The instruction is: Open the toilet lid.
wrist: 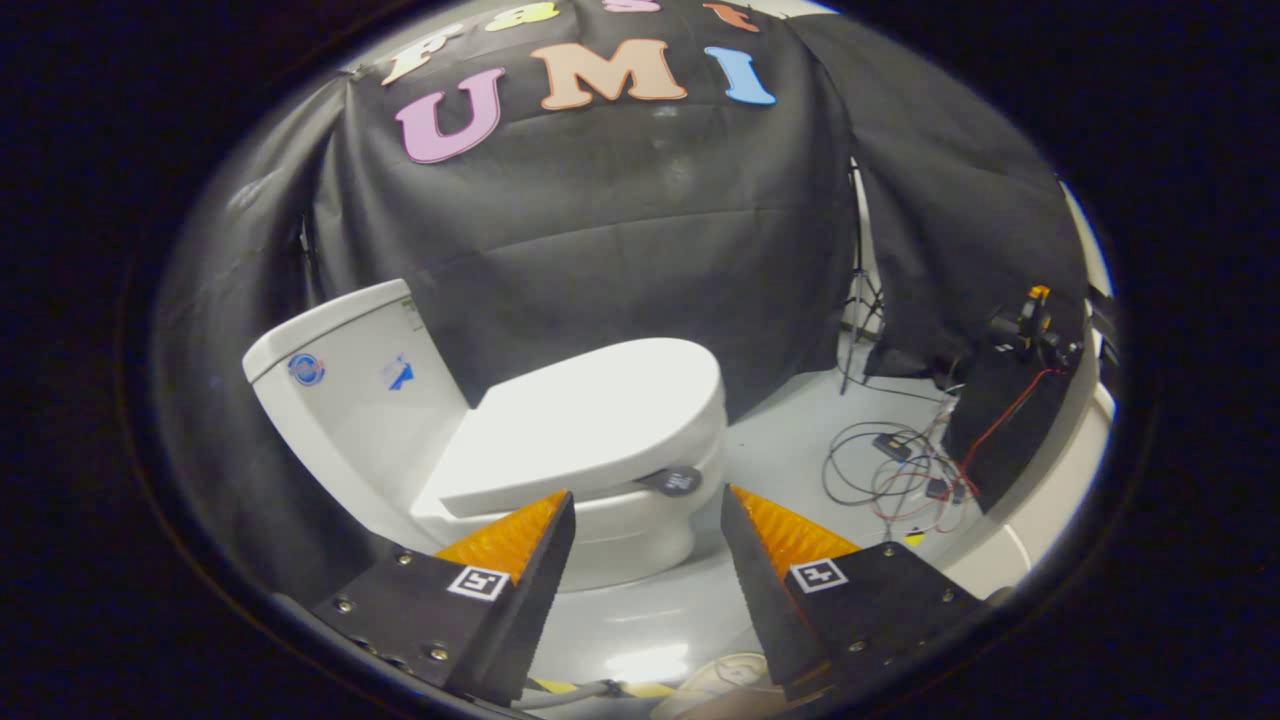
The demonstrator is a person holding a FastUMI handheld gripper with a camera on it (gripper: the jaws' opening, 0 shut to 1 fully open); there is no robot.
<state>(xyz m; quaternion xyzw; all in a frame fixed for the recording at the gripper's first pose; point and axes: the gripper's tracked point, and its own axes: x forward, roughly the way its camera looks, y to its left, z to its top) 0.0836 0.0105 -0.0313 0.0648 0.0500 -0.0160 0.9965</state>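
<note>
One toilet (560,440), lid (590,420) down | pale glossy floor (780,430) | tool (648,515) wide, empty

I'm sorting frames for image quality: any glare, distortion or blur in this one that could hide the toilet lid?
Gripper view: fisheye bending is strong, curving the tank and the cloth wall; a glare patch sits on the floor between the open gripper fingers; the lid, closed, is evenly lit and sharp; the cables beyond are small but legible.
</note>
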